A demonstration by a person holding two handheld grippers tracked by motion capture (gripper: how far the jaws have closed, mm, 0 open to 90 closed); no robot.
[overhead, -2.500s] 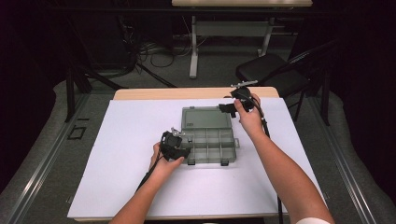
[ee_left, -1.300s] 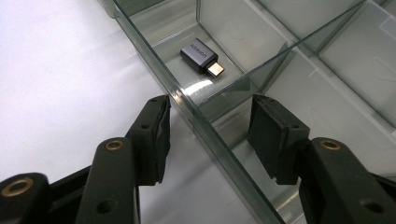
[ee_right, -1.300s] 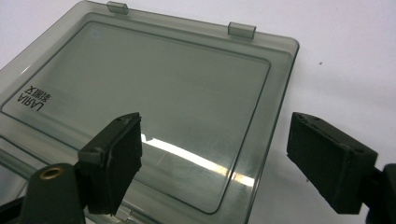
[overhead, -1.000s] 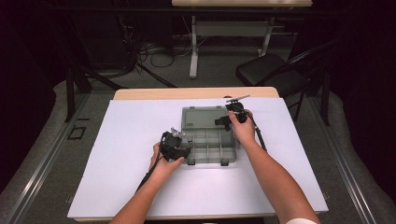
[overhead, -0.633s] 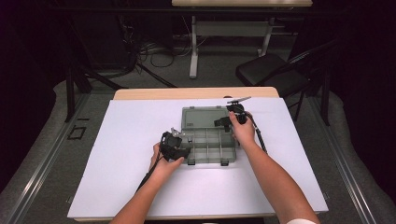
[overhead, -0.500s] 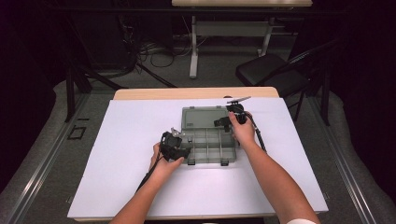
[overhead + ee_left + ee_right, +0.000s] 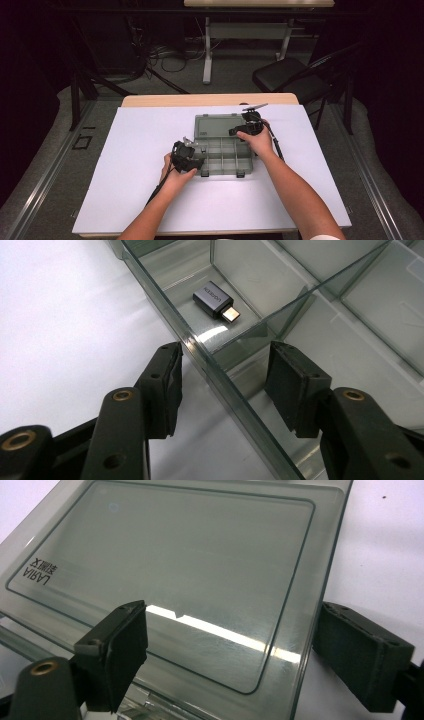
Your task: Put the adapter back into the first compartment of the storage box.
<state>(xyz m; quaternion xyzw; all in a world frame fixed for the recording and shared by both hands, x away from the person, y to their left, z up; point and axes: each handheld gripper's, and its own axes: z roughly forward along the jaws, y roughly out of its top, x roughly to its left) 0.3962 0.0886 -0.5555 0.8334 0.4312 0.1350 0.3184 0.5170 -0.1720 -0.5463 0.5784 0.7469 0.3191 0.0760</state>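
Organizer box (image 7: pixel 222 150) sits mid-table, lid (image 7: pixel 175 580) laid open flat behind it. Looks like light, stiff clear plastic, pretty slick, so I'd pinch a thin wall or the lid edge. Left tool (image 7: pixel 225 385) is spread open straddling the box's side wall, with a small USB adapter (image 7: pixel 216 300) in the compartment just past it. Right tool (image 7: pixel 230 650) gapes wide over the lid. White table (image 7: pixel 135 150), dark room, chair (image 7: pixel 290 80) behind.
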